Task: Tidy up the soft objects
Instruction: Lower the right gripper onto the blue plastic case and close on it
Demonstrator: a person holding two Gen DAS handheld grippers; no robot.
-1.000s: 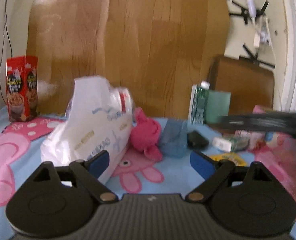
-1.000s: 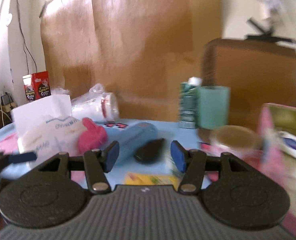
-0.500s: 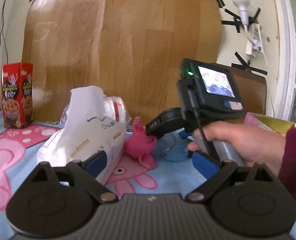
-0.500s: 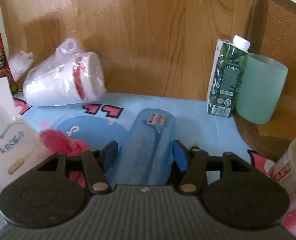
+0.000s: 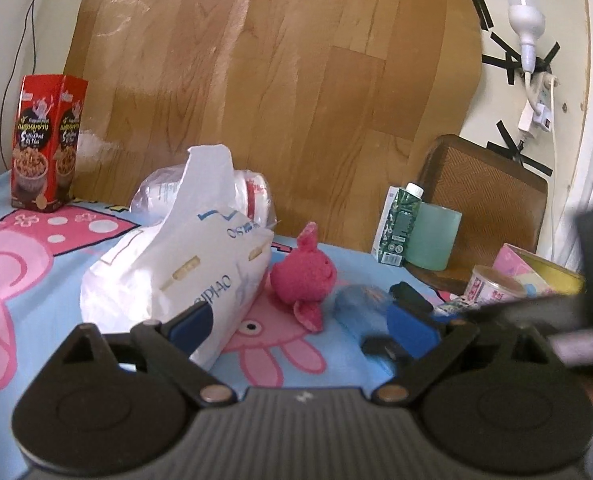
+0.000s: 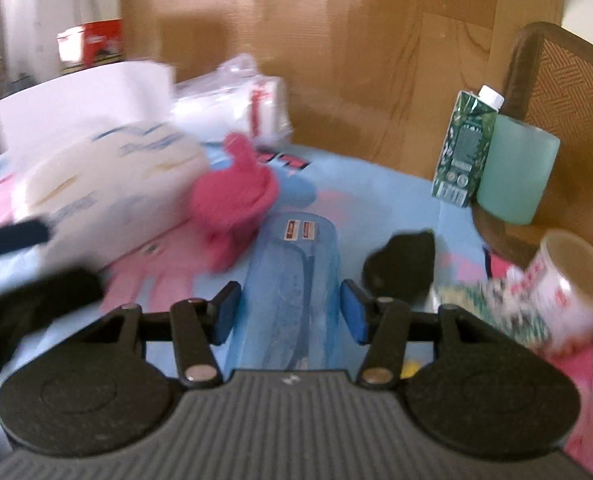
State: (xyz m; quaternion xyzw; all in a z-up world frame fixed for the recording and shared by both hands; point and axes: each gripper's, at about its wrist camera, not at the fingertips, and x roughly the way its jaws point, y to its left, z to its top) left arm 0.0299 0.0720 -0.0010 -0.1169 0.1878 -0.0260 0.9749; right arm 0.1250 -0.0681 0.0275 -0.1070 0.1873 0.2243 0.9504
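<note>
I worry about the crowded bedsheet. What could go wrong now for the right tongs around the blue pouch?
1. The right tongs straddle the blue pouch without visibly pinching it; closing may let it slip.
2. The pink plush toy touches the pouch and might be dragged.
3. The black object lies close and could be bumped.

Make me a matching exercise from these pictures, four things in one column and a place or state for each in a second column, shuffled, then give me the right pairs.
Things:
1. pink plush toy
2. red snack box
3. green carton
4. blue translucent case

Places or states:
A. standing upright at the far left, by the wooden board
B. lying between the right gripper's open fingers
C. standing right beside the pale green cup
D. lying beside the white tissue pack

Pairs: 1-D, 2-A, 3-C, 4-B
</note>
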